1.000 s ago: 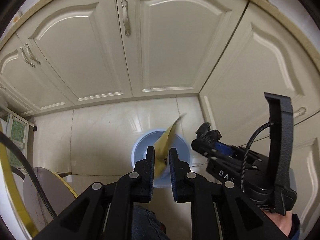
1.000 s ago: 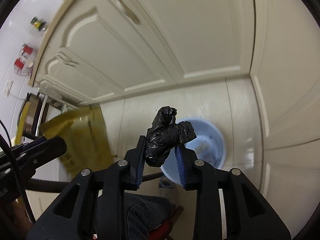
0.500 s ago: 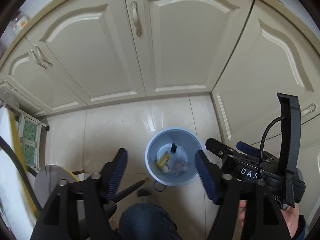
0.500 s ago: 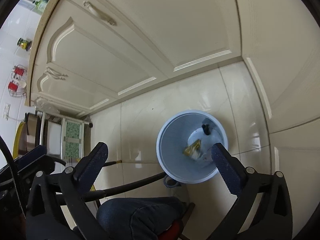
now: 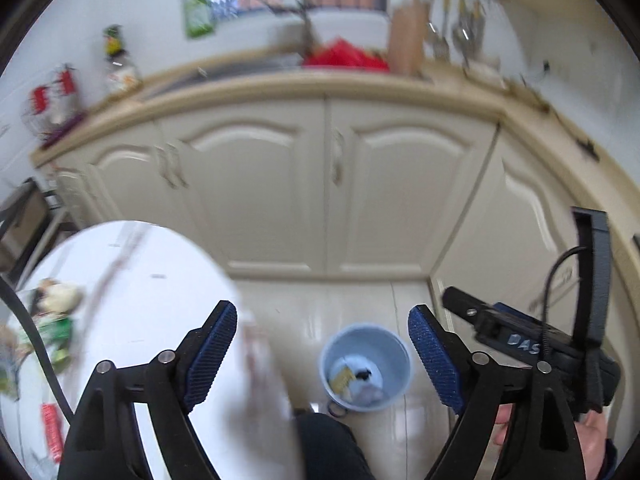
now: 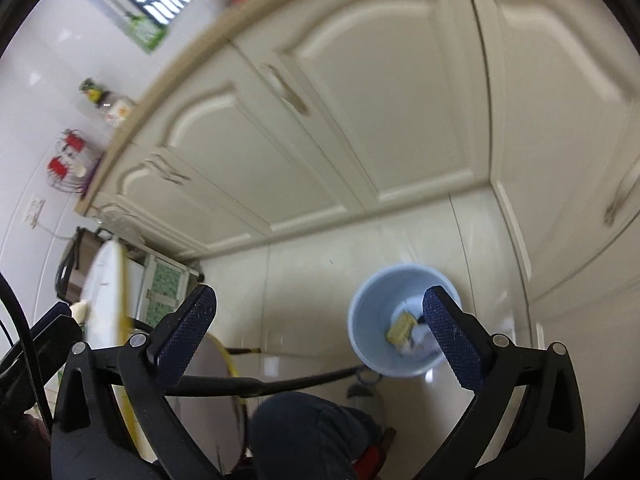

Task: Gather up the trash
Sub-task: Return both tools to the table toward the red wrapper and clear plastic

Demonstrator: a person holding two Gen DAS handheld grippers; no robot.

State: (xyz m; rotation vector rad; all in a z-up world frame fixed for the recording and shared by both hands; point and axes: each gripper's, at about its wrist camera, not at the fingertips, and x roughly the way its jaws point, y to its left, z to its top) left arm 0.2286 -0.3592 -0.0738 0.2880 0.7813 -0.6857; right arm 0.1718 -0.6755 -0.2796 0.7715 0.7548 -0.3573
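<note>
A light blue trash bin [image 5: 366, 366] stands on the tiled floor below the cabinets; it also shows in the right wrist view [image 6: 400, 324]. Inside lie a yellow wrapper [image 5: 340, 378], a black crumpled bag [image 5: 364, 375] and pale paper. My left gripper [image 5: 322, 354] is open and empty above the bin. My right gripper [image 6: 320, 336] is open and empty, its right finger over the bin's rim. A white round table [image 5: 132, 300] at the left carries blurred trash: green and white wrappers [image 5: 52, 320] and a red item [image 5: 52, 432].
Cream cabinet doors [image 5: 328, 184] close off the back and right. The counter above holds bottles [image 5: 118, 60] and a red object [image 5: 344, 54]. The person's dark-trousered knee [image 6: 308, 428] and a stool's black legs [image 6: 256, 386] sit below the grippers.
Both grippers opened and dropped the yellow wrapper and the black bag into the bin. Since then both views have risen and tilted up, bringing the table and counter into sight.
</note>
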